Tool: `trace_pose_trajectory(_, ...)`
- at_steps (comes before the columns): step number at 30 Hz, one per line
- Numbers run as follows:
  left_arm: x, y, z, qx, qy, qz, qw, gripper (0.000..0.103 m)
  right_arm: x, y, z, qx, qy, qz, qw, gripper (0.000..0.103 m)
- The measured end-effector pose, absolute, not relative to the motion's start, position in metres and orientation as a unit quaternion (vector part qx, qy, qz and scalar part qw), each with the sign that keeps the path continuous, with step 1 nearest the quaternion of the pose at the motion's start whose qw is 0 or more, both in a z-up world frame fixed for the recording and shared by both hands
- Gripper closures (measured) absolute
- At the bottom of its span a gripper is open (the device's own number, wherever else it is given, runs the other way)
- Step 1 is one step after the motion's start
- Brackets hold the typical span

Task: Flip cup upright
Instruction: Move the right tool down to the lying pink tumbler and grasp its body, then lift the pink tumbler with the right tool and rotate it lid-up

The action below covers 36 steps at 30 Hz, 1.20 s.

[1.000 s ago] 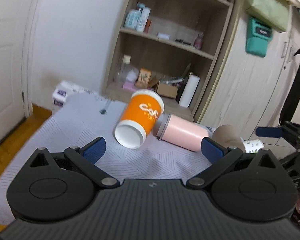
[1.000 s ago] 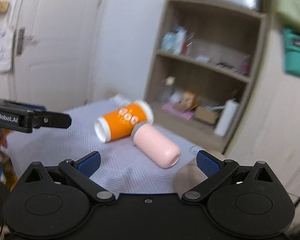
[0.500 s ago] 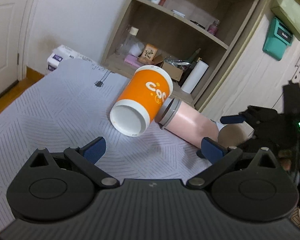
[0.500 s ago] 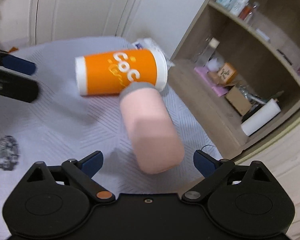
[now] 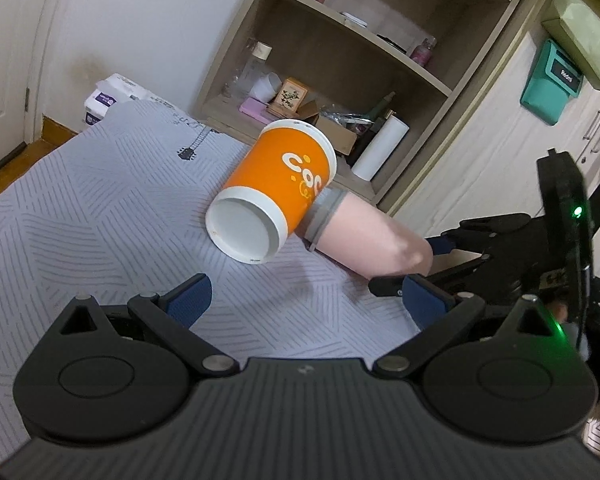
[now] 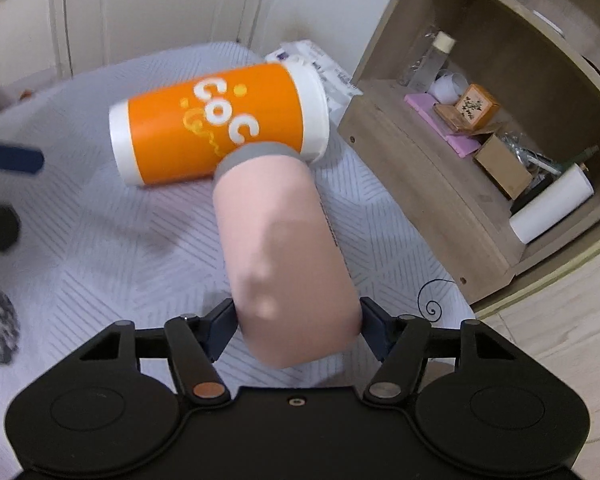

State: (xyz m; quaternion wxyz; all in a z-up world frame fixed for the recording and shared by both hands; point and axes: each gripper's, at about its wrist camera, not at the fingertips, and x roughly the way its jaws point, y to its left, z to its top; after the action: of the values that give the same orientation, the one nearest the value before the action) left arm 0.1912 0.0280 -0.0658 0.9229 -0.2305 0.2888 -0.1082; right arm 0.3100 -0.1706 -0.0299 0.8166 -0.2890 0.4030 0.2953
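Note:
A pink cup [image 6: 284, 256] with a grey rim band lies on its side on the grey patterned cloth [image 6: 100, 248]. Its rim end touches an orange "CoCo" paper cup [image 6: 216, 124], which also lies on its side. My right gripper [image 6: 296, 328] has its blue fingers around the pink cup's base end, close against both sides. In the left wrist view the pink cup [image 5: 364, 236] lies right of the orange cup [image 5: 276, 188], whose white base faces me. My left gripper [image 5: 304, 300] is open and empty, a little short of both cups.
A wooden shelf unit [image 5: 340, 60] with bottles, boxes and a paper roll [image 6: 552, 208] stands just beyond the table's far edge. A tissue pack [image 5: 108, 98] lies at the far left corner. Cabinet doors [image 5: 500, 128] stand at the right.
My right gripper moved forward and its fingers closed in around the pink cup's base end. My left gripper came closer to the orange cup. Both cups still lie on their sides.

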Motion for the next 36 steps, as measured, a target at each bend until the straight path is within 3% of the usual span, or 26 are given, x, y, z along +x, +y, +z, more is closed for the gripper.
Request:
trace_pose_trajectory(12, 0.173, 0.028, -0.065, -0.254, 0.308, -0.133, 0.907, 0.000, 0.248, -0.168, -0.012, -0.207, 0.421, 0.245, 0.849, 0.033)
trace_pose_trajectory(36, 0.152, -0.011, -0.073, -0.284, 0.371, -0.205, 0.860, 0.001, 0.146, -0.197, -0.031, -0.051, 0.459, 0.179, 0.869, 0.033)
